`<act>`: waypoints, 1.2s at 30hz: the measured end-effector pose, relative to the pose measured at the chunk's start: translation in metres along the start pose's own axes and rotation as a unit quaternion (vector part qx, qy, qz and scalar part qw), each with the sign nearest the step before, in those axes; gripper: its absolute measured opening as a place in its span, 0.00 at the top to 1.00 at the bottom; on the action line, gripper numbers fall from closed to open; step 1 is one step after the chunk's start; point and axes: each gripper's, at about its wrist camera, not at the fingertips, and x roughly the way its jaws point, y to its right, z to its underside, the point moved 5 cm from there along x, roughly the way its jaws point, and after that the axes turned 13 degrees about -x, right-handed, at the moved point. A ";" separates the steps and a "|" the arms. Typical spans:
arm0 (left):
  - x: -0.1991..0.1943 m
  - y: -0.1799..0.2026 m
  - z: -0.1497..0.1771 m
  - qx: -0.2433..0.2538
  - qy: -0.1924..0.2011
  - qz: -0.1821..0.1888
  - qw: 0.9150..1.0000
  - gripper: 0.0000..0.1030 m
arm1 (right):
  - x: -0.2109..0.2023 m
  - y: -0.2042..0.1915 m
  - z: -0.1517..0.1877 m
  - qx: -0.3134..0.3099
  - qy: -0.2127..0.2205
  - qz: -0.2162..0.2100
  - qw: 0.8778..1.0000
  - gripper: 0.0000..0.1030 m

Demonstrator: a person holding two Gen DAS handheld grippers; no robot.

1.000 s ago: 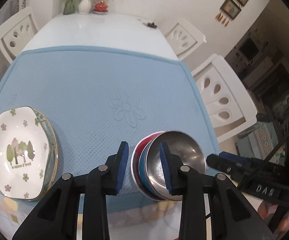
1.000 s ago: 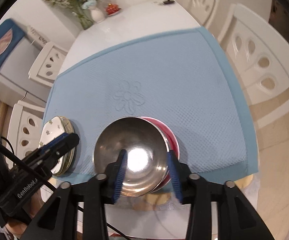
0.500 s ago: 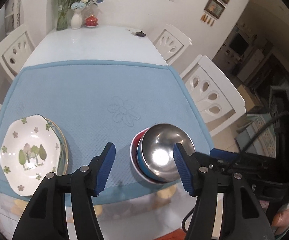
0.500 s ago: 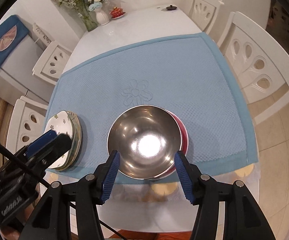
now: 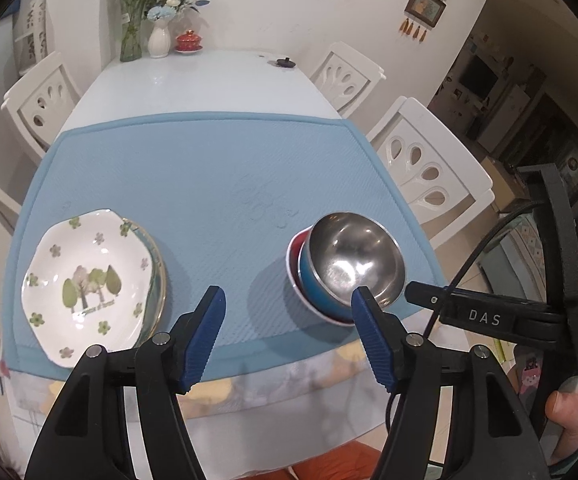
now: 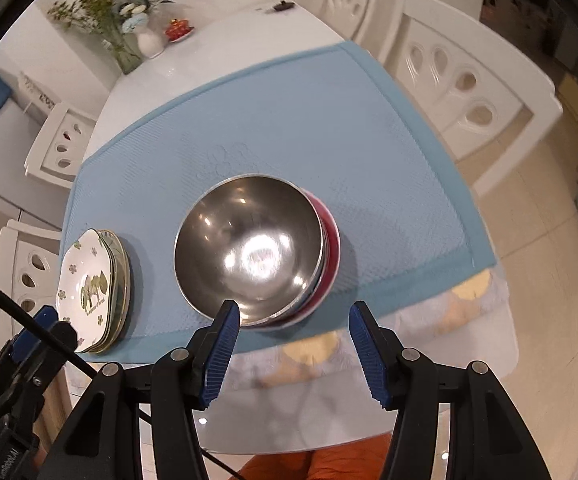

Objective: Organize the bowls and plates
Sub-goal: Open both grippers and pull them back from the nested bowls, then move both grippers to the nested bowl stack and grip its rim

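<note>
A steel bowl [image 5: 355,258] sits nested in a blue bowl [image 5: 313,288] and a red bowl [image 5: 295,250] on the blue mat [image 5: 193,168], near its front right corner. The stack also shows in the right wrist view [image 6: 249,246]. A stack of plates, topped by a white plate with green trees [image 5: 89,280], lies at the mat's front left; it shows in the right wrist view too [image 6: 89,288]. My left gripper [image 5: 289,312] is open and empty, above the table's front edge. My right gripper [image 6: 295,326] is open and empty, just in front of the bowls.
White chairs [image 5: 429,172] stand along both sides of the white table [image 5: 197,84]. Flower vases [image 5: 159,36] and a red lidded cup [image 5: 188,40] stand at the far end. A small black item [image 5: 285,62] lies at the far right.
Both grippers opened wide and pulled back and up from the bowl stack, towards the table's front edge. The steel bowl stays nested on the stack.
</note>
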 end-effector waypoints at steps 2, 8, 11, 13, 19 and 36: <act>0.000 -0.002 0.002 0.003 -0.003 -0.003 1.000 0.36 | 0.000 0.001 0.004 0.004 0.002 0.008 1.000 0.47; 0.005 -0.005 0.004 -0.007 -0.011 0.008 1.000 0.33 | -0.004 -0.004 0.011 -0.006 0.007 0.024 1.000 0.47; 0.012 -0.005 0.005 -0.015 -0.022 0.010 1.000 0.33 | -0.003 -0.001 0.014 -0.003 0.005 0.019 1.000 0.47; 0.019 -0.005 0.006 -0.021 -0.033 0.011 0.999 0.32 | -0.002 0.002 0.013 0.004 0.015 -0.001 1.000 0.47; 0.043 -0.005 0.001 -0.046 -0.047 0.009 0.998 0.32 | 0.010 0.023 0.004 0.045 0.025 -0.049 0.997 0.34; 0.127 -0.010 -0.002 -0.167 -0.087 0.036 0.981 0.32 | 0.080 0.046 -0.024 0.042 -0.024 -0.137 0.989 0.34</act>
